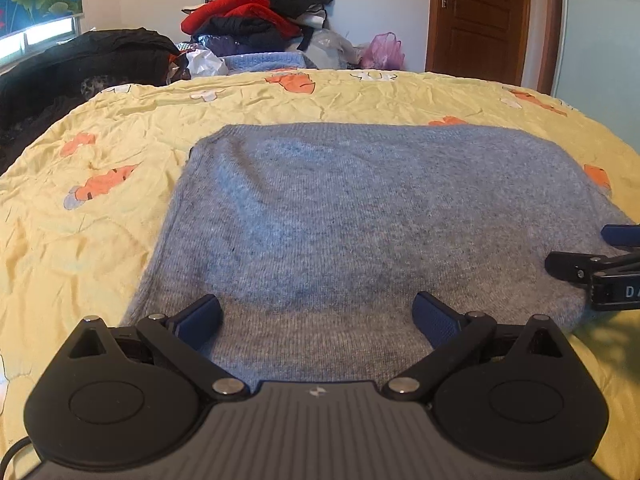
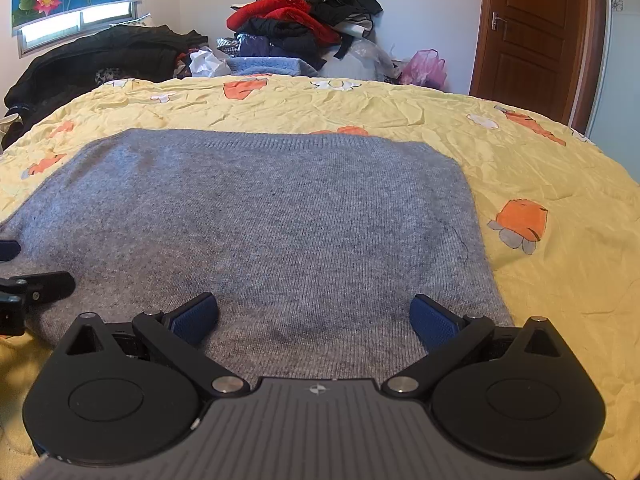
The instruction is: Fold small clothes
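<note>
A grey knitted garment (image 1: 340,216) lies flat as a folded rectangle on the yellow bedspread (image 1: 100,208); it also shows in the right wrist view (image 2: 280,220). My left gripper (image 1: 318,316) is open over its near edge, towards the left side, and holds nothing. My right gripper (image 2: 314,316) is open over the near edge towards the right side, also empty. Each gripper shows at the edge of the other's view: the right gripper (image 1: 580,256) and the left gripper (image 2: 24,268).
The yellow bedspread (image 2: 540,184) has orange and white prints. A pile of red and black clothes (image 1: 260,12) stands beyond the far edge of the bed, with a black coat (image 1: 80,64) at the far left and a pink bag (image 1: 384,50). A brown door (image 2: 536,36) is at the right.
</note>
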The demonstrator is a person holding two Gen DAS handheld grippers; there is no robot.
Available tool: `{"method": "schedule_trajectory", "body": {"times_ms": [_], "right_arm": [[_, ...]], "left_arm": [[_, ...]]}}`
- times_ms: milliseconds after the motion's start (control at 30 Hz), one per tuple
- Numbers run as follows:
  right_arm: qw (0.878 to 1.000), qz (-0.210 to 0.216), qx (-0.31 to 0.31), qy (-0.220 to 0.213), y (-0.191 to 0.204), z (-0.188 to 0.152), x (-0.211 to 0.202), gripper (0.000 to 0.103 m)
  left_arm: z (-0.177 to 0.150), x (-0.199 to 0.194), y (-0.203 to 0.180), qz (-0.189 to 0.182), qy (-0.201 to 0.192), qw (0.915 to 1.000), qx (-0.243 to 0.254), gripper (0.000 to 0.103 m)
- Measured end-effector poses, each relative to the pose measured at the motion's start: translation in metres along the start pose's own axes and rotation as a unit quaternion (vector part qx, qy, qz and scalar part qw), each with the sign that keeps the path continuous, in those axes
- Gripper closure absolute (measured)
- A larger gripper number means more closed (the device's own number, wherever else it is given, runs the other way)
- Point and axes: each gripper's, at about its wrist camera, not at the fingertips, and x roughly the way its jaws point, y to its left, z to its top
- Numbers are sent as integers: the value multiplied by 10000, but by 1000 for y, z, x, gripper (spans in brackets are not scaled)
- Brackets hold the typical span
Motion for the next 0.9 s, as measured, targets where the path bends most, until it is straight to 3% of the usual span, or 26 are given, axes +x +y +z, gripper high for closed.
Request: {"method": "schedule_trajectory", "body": {"times_ms": [67,133,200,233,367,433,500,600,767,900], "right_arm": [[10000,-46,25,-28,2,0,-10,4],[9999,62,-22,-85,3,-6,-22,0],[9998,124,-27,128,2,-15,-21,0],[9999,150,-34,-39,0,-20,-23,0],[9999,118,-52,7,2,-17,-20,0],[9999,117,-46,1,2,-17,-20,0],[9999,142,-28,-13,1,-18,-20,0],[9999,142,-32,-19,1,-19,-20,0],[9998,171,-36,-20,1,-18,-20,0],[9998,192,-16,-30,0,-18,-21,0]], "left_arm": [[-1,0,1,-24,-6,10000,6,0],[-2,-1,2,-61,-14,10000,-8,0],[-2,-1,3,-45,-16,10000,-5,0],[-2,-1,4,-45,-17,10000,-5,0],[-3,-4,4,49,-25,10000,-62,0],[-5,-16,8,281,-115,9991,-307,0],[-11,-30,21,231,-166,9966,-772,0],[-19,-44,47,-10,-110,9842,-1766,0],[-29,-50,76,-163,-89,9477,-3185,0],[-28,-47,75,-121,-206,9409,-3379,0]]}}
